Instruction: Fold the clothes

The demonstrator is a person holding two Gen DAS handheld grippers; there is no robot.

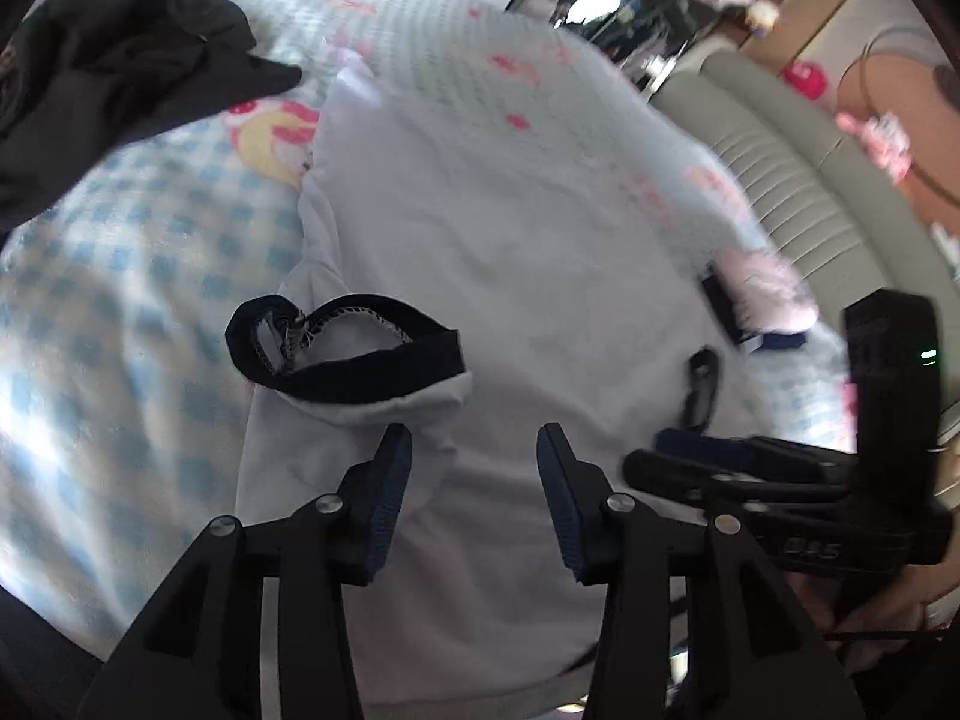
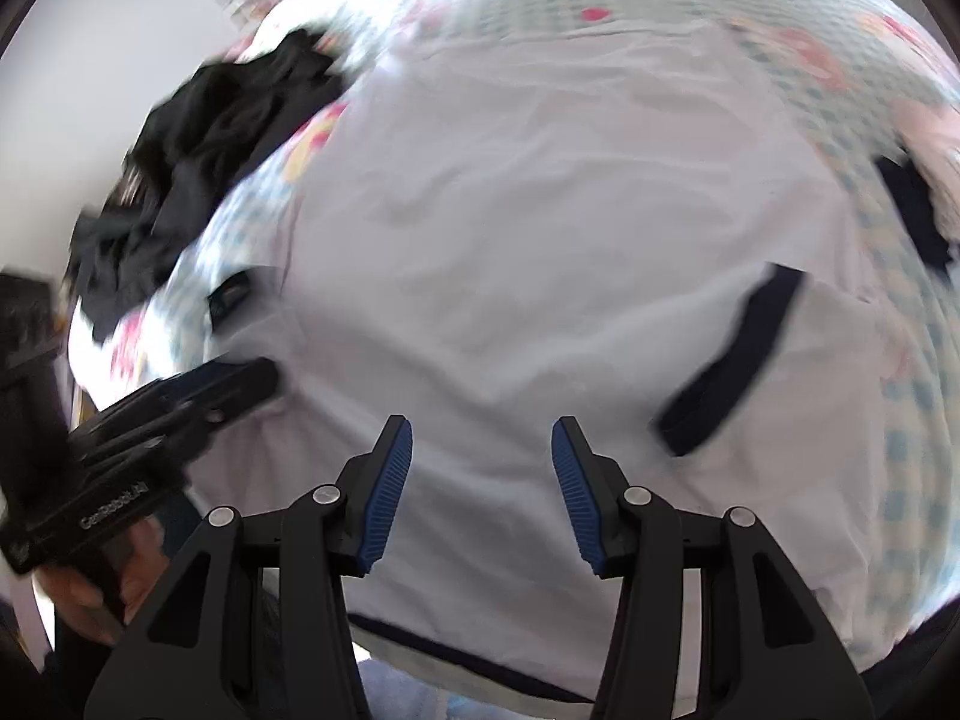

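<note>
- Daylight is washing both views, glaring on the white shirt [image 2: 540,228].
- Motion blur is smearing the right wrist view; fisheye distortion is bending both edges.

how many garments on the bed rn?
2. The white shirt with dark trim lies spread flat mid-bed, under both open grippers, the left gripper and the right gripper. The black garment is crumpled at the far left. More could be out of frame.
</note>
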